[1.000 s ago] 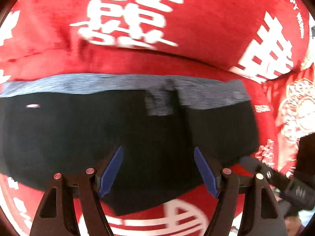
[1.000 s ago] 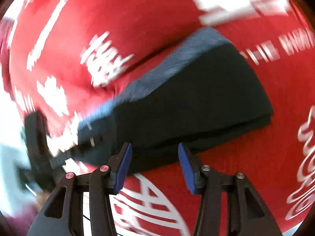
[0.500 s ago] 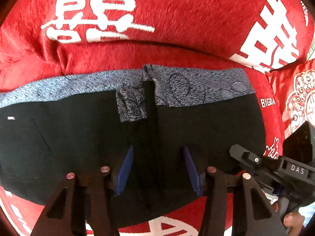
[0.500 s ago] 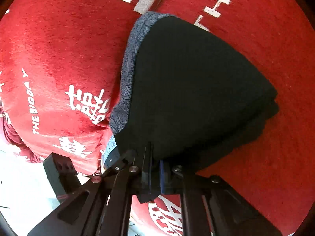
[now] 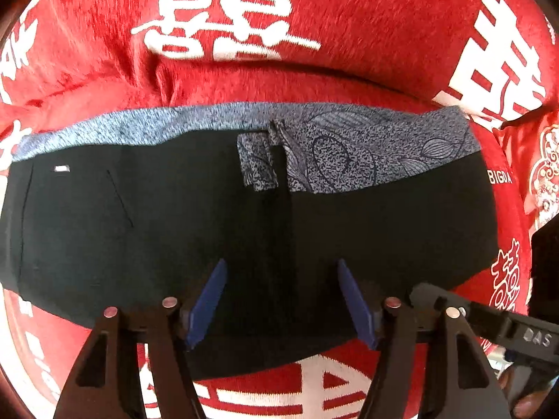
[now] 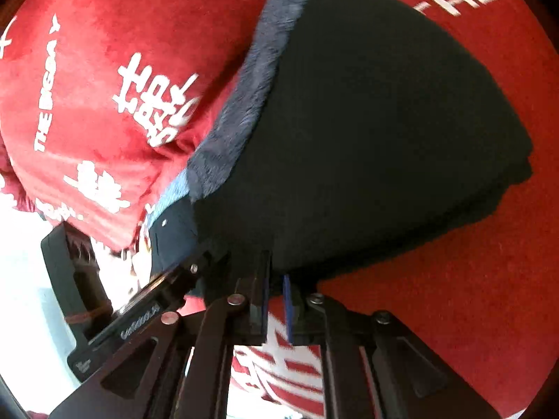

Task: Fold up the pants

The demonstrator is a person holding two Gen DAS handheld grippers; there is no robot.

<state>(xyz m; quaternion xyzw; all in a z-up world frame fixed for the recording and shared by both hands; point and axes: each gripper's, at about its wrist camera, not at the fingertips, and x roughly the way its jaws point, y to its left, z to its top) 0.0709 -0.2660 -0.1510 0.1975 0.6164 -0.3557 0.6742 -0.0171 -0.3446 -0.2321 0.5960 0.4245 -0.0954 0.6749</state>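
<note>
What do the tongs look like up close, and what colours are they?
Both are black frames with triangle-shaped holes and round silver bolts. The left tongs have flat blue pads on the insides of two fingers. The right tongs have the same blue pads, seen edge-on. White letters mark the black bar beside each, reading "DAS" in the left view.

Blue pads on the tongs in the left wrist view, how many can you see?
2: one blue pad left of the dark centre fold of the pants, the other right of it, both over black fabric.
</note>
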